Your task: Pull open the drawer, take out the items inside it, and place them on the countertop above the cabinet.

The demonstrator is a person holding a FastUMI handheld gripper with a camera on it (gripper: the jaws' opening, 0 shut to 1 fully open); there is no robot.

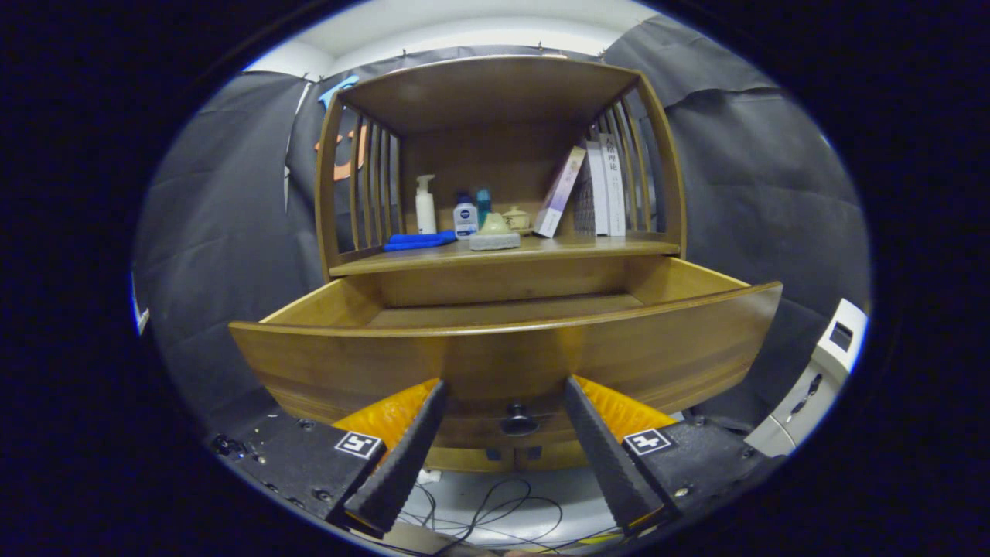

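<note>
Gripper view: the drawer [503,348] stands pulled out beneath the countertop [510,251], its knob [518,422] between the gripper [504,387] fingers, jaws spread, gripping nothing. On the countertop sit a cloth [418,240], bottles [464,216] and books [595,189].

Bottles [452,210] left, books [599,189] right, on countertop [541,249] above drawer [503,360].

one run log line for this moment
drawer: pulled open | knob: between fingers, not gripped | gripper: open | countertop: bottles, blue cloth, books
</note>
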